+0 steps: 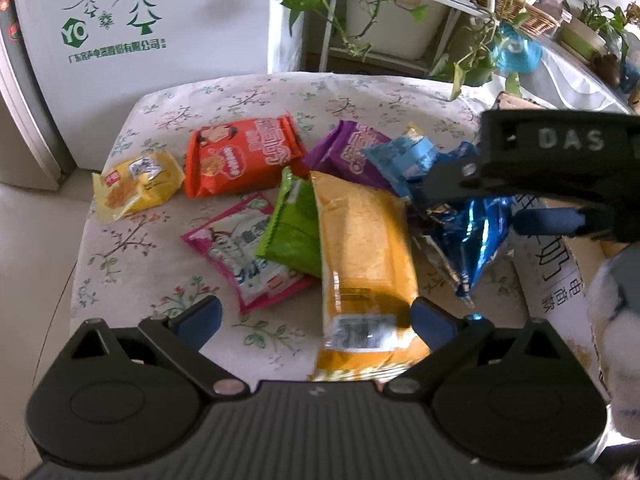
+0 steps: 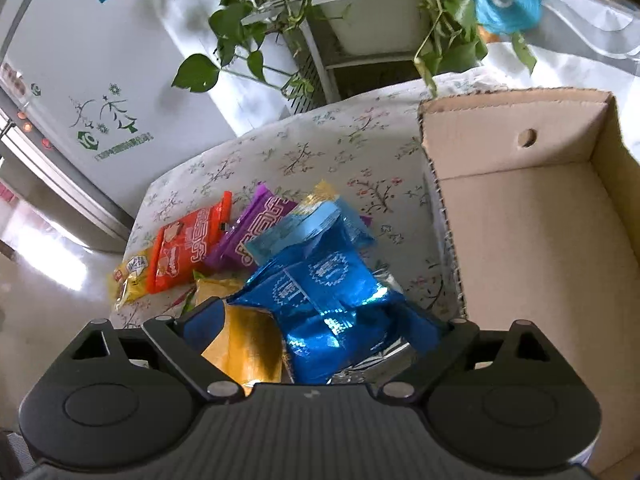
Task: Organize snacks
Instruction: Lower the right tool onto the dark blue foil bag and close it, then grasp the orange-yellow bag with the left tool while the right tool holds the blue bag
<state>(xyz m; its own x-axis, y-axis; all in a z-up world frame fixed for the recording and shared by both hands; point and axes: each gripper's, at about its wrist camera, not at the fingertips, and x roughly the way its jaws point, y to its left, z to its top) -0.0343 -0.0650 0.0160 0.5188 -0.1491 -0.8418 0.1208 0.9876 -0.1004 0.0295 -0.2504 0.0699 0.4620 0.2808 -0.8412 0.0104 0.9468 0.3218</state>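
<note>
Several snack packs lie on a floral tablecloth (image 1: 160,264): a yellow pack (image 1: 136,184), an orange-red pack (image 1: 240,156), a pink pack (image 1: 248,256), a green pack (image 1: 296,232), a purple pack (image 1: 348,152), a light blue pack (image 1: 404,160) and a long orange pack (image 1: 360,256). My left gripper (image 1: 316,320) is open, its right finger beside the long orange pack. My right gripper (image 2: 316,328) is wide open around a shiny blue foil pack (image 2: 320,300), also in the left wrist view (image 1: 476,232); the grip is unclear. An open, empty cardboard box (image 2: 532,240) stands to the right.
A white fridge (image 1: 140,40) stands behind the table on the left. A plant shelf with trailing green leaves (image 1: 384,12) stands behind the table. The table's left edge drops to a pale floor (image 1: 32,264).
</note>
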